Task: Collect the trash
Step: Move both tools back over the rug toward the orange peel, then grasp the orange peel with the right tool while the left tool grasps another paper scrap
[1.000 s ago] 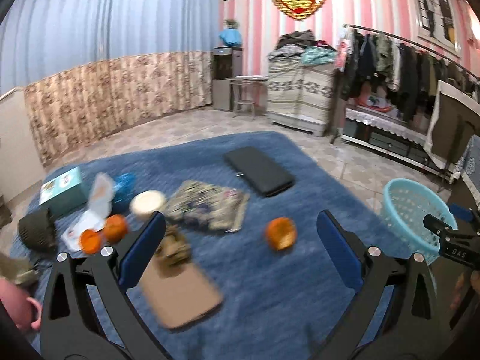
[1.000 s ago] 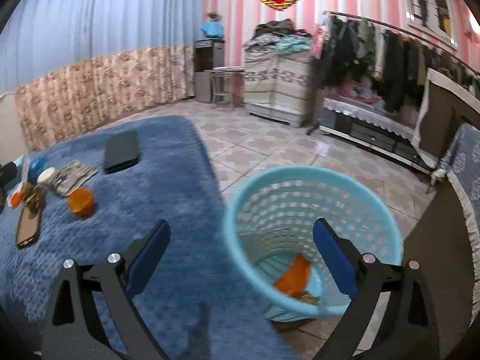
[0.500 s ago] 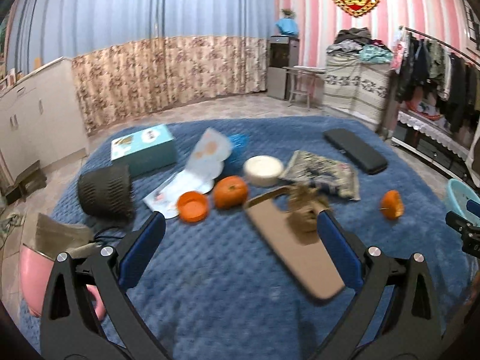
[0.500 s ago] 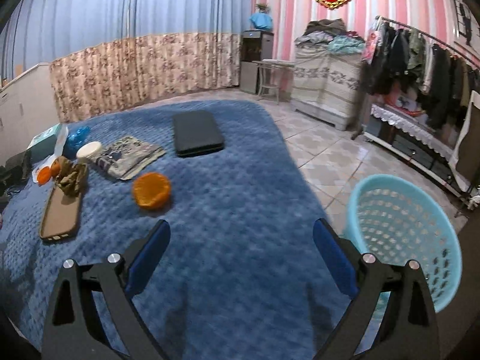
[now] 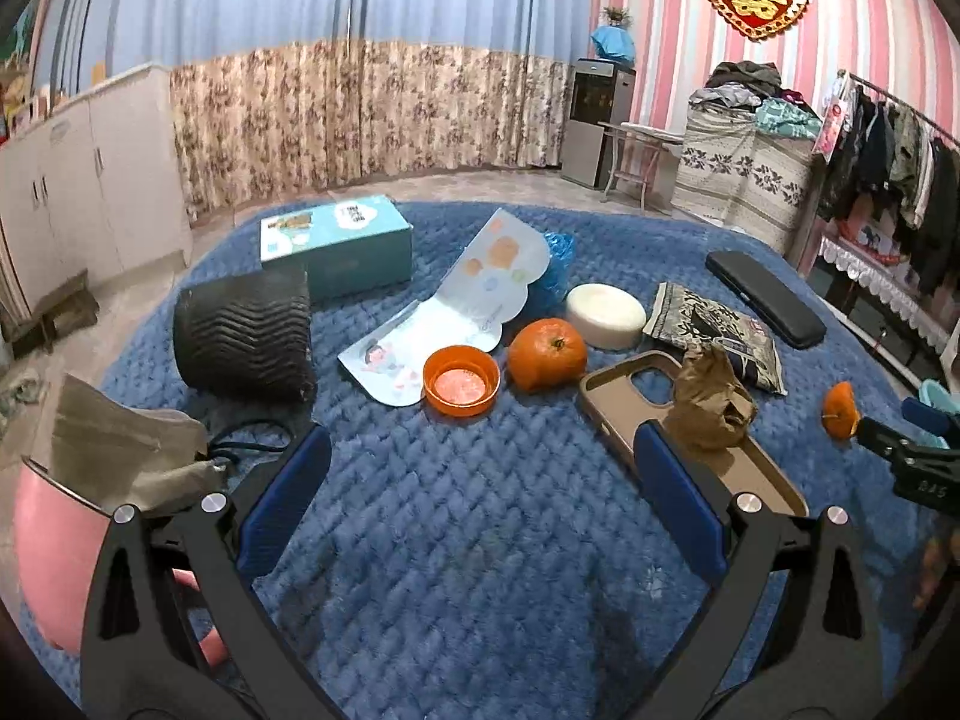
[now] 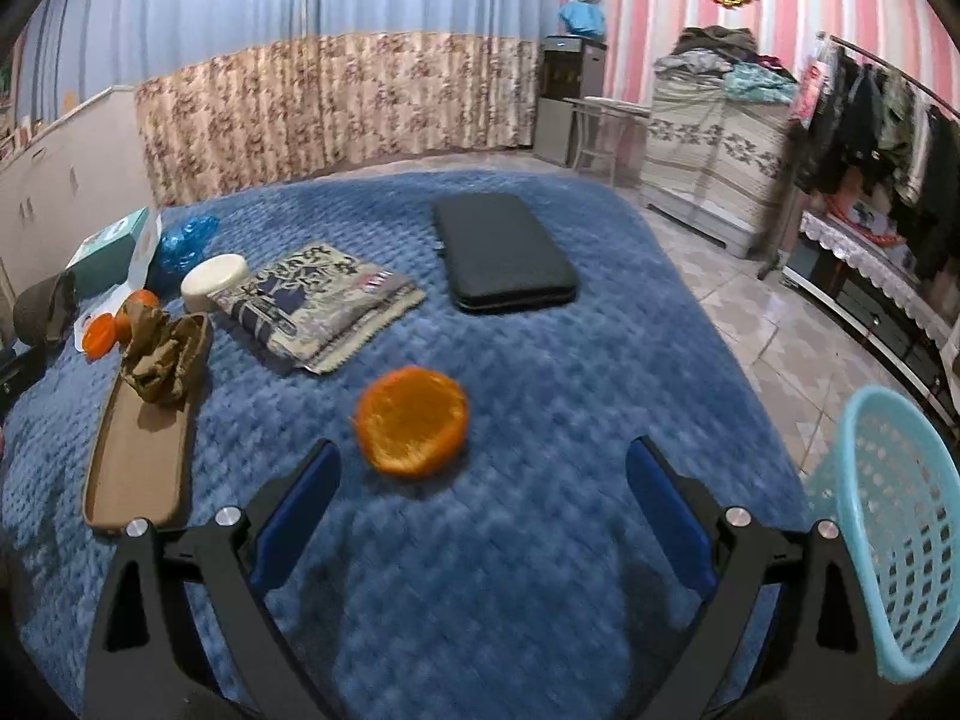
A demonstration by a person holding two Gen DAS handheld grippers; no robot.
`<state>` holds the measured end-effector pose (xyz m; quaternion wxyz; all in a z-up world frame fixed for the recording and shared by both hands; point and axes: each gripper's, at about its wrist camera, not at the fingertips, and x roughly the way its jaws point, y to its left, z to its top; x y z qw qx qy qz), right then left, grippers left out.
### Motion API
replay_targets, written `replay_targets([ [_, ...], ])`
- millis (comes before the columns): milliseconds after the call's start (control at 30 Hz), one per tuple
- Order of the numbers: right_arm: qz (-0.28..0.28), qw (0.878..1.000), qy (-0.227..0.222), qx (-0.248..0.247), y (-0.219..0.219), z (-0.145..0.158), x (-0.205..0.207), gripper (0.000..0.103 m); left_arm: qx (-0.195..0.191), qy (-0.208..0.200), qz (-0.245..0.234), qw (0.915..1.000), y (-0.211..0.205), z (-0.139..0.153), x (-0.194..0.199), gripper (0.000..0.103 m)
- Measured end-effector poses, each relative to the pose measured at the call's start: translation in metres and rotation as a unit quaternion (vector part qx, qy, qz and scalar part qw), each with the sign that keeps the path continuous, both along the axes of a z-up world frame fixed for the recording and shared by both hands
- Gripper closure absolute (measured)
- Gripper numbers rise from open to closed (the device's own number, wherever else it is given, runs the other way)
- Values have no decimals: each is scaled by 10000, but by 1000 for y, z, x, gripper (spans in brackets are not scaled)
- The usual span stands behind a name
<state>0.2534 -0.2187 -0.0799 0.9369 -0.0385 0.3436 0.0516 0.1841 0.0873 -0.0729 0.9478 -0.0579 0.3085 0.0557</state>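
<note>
An orange peel (image 6: pixel 411 420) lies on the blue blanket (image 6: pixel 540 372), just ahead of my open, empty right gripper (image 6: pixel 483 483); it also shows in the left wrist view (image 5: pixel 840 410). A crumpled brown paper wad (image 5: pixel 711 399) sits on a tan phone case (image 5: pixel 756 474), also seen in the right wrist view (image 6: pixel 153 366). My left gripper (image 5: pixel 480 480) is open and empty over the blanket, its right finger beside the wad. The light blue trash basket (image 6: pixel 894 540) stands on the floor at right.
On the blanket: a whole orange (image 5: pixel 547 353), orange lid (image 5: pixel 461 381), white round tin (image 5: pixel 606 315), paper card (image 5: pixel 462 306), teal box (image 5: pixel 336 243), black speaker (image 5: pixel 243 333), patterned pouch (image 6: pixel 318 306), black case (image 6: pixel 501 252). A pink tub (image 5: pixel 42 552) sits at left.
Both grippers have swung left, away from the basket. The right one came closer to the orange peel; the left one now faces the clutter at the blanket's left end.
</note>
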Motion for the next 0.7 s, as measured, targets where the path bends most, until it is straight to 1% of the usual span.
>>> replay_targets([
  [133, 104, 9999, 121, 43, 9, -1, 15, 11, 4, -12, -90, 10000, -4, 0, 5, 5],
  [167, 146, 9997, 169, 59, 11, -2, 17, 19, 17, -19, -113, 9999, -6, 0, 5, 5],
  [200, 206, 9994, 266, 53, 14, -5, 21, 31, 34, -21, -136, 9999, -7, 0, 5, 5],
  [233, 263, 9989, 381, 41, 16, -8, 24, 37, 51, -19, -159, 9999, -9, 0, 6, 5],
  [267, 324, 9983, 477, 55, 18, -12, 26, 46, 83, -11, -186, 9998, -12, 0, 7, 5],
  [367, 474, 9974, 533, 113, 21, -13, 28, 59, 97, -9, -248, 9996, -17, 2, 9, 5],
  [467, 545, 9974, 451, 161, 22, -11, 25, 64, 31, -2, -363, 9993, -26, 4, 14, 5],
  [533, 533, 9975, 401, 211, 19, -9, 22, 64, -4, 39, -456, 9990, -35, 4, 19, 6],
  [600, 498, 9979, 350, 232, 13, -4, 17, 64, -129, 85, -579, 9982, -44, 5, 24, 6],
  [700, 391, 9988, 259, 157, 1, 4, 8, 64, -255, 103, -826, 9962, -65, 6, 32, 6],
])
